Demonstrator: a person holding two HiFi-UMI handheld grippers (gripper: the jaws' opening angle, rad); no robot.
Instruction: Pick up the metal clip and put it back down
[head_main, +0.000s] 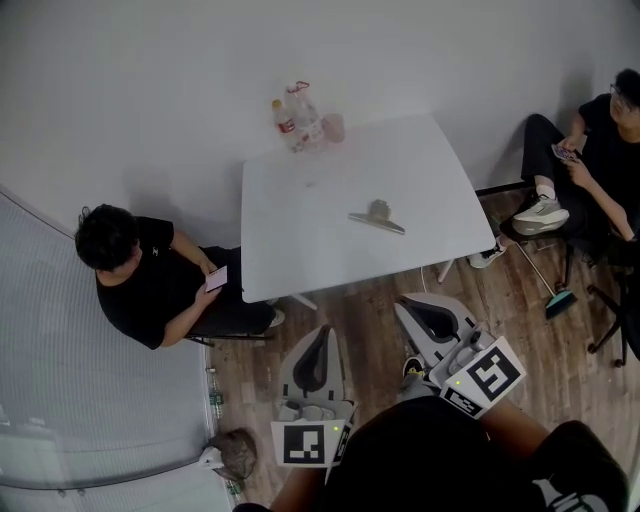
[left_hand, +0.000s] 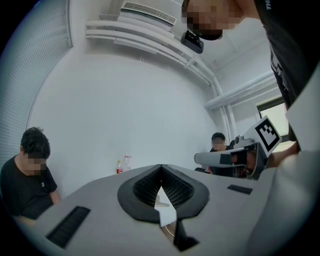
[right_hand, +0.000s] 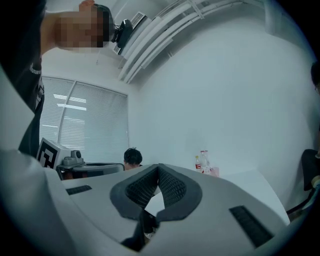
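white wall (head_main: 150, 100) is backing a white table (head_main: 300, 260) that is standing on a wooden floor (head_main: 350, 300), with window blinds (head_main: 60, 330) running along the left. two people are sitting on either side of the table, one by its left edge (head_main: 140, 280) and one past its right edge (head_main: 590, 150), both looking down at phones. the metal clip (head_main: 377, 217) is lying flat on the table, toward the right edge and about midway between the near and far edges. two bottles (head_main: 295, 120) and a pink cup (head_main: 333, 127) are standing at the far edge by the wall.

the left gripper (head_main: 324, 330) and the right gripper (head_main: 407, 304) are hanging short of the near edge, over the floor, pointing level toward the table. both are pinched together with nothing between them. the task seems to be at its approach step, with the clip untouched. next, one gripper, likely the right as the nearer one, is going to need to reach over the near edge, spread its jaws, and line up on the raised part of the clip.
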